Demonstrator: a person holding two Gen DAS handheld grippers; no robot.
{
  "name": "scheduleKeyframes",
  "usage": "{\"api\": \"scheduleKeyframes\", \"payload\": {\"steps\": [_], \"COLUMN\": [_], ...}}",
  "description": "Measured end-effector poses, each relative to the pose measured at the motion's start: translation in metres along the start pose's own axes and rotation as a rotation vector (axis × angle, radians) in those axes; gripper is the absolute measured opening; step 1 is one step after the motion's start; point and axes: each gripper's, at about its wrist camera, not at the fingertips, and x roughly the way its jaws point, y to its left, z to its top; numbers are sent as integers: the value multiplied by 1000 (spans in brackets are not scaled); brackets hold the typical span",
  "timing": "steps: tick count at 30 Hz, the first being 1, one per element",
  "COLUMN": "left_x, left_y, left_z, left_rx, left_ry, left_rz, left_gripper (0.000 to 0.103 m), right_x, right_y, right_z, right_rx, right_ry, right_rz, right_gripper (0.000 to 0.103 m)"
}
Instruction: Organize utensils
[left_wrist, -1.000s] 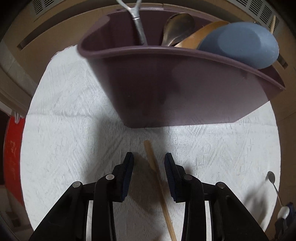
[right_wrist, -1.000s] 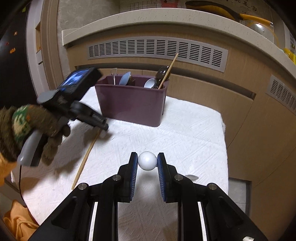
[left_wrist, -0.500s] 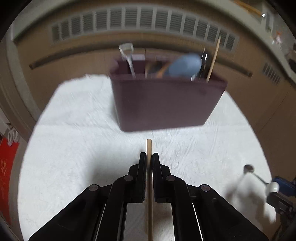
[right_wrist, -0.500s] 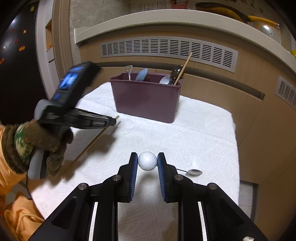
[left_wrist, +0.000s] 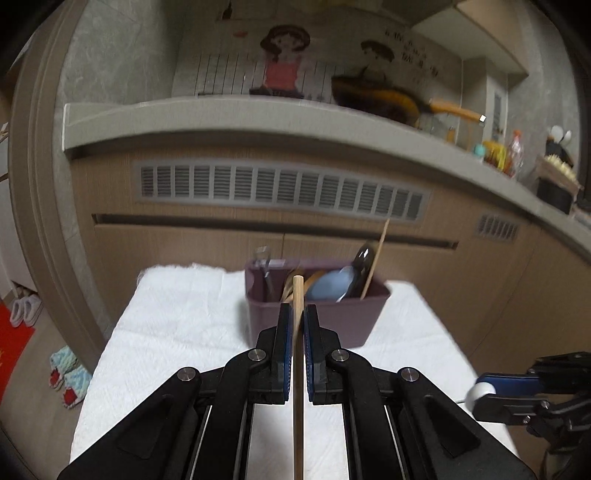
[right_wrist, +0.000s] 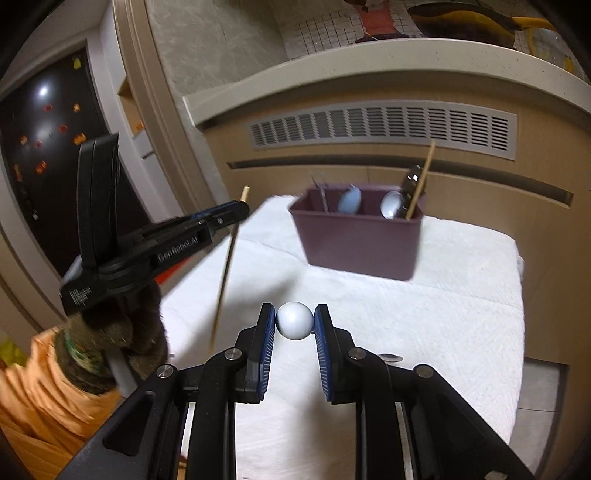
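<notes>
The left gripper clamped a wooden chopstick, held off the white cloth before the purple bin. The right gripper pinched a white ball, apparently a spoon's handle end.

1. My left gripper is raised clear of the surface, and its jaws are clamped tight on a thin wooden stick that runs lengthwise between the blue pads.
2. Seen from my right wrist, the left gripper reaches in from the left, pointing up and to the right.
3. My left hand, in a dark fuzzy glove with an orange sleeve behind it, wraps the gripper's handle from below.
4. My right gripper points forward, its jaws pinching a white ball-shaped end between the blue pads.
5. From my left wrist, the right gripper shows at the lower right edge, pointing left.
</notes>
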Motion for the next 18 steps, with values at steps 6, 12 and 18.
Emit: {"api": "scheduleKeyframes", "payload": {"steps": [6,12,18], "left_x": [-29,-34,-25], "left_y": [-5,-3,2], "left_z": [9,2,-8], "left_rx": [-9,-17,-35], "left_ry": [-85,-84,-42], "left_rz": [-46,-57,-53], "left_gripper": [6,6,6], "right_x": [-6,9,31], "right_y": [-25,-49,-40], "right_z": [14,2,-12], "right_rx": [178,260,95], "right_ry": [23,46,86], "right_rz": [154,55,-196], "right_gripper": [20,20,20]}}
